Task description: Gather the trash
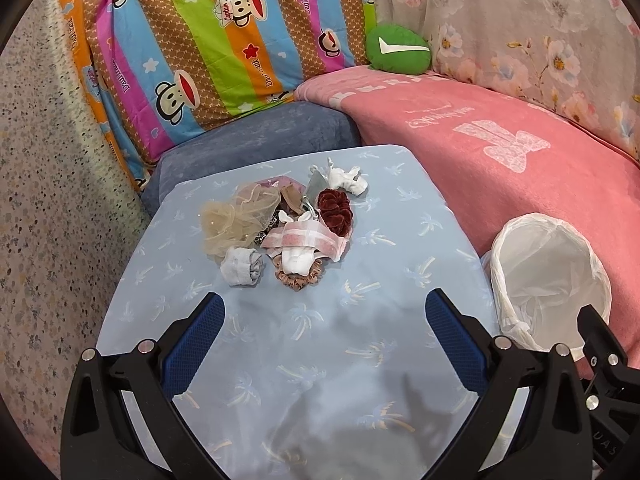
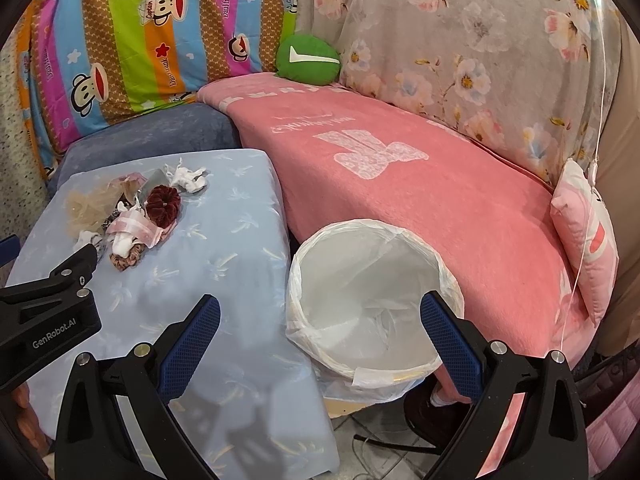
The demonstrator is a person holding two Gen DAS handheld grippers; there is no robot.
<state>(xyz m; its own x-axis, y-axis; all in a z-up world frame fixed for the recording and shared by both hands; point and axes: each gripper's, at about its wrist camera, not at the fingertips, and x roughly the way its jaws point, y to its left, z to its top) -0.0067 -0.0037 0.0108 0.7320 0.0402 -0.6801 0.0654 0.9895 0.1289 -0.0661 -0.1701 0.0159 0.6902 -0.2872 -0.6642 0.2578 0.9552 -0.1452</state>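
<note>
A heap of small items lies on the light blue table (image 1: 360, 344): a beige mesh scrunchie (image 1: 236, 216), a dark red scrunchie (image 1: 335, 210), a pink-and-white strip (image 1: 304, 240), a rolled grey-white cloth (image 1: 242, 266), crumpled white tissue (image 1: 347, 179). My left gripper (image 1: 326, 316) hovers open above the table, short of the heap. A bin with a white liner (image 2: 372, 300) stands right of the table, and it looks empty. My right gripper (image 2: 320, 320) is open over the gap between table and bin rim. In the right wrist view the heap (image 2: 136, 216) sits at the left.
A pink blanket (image 2: 420, 200) covers the sofa behind the bin. A green cushion (image 1: 398, 50) and a striped cartoon sheet (image 1: 208, 40) sit at the back. A pink pillow (image 2: 588, 232) lies far right. Tiled floor shows below the bin.
</note>
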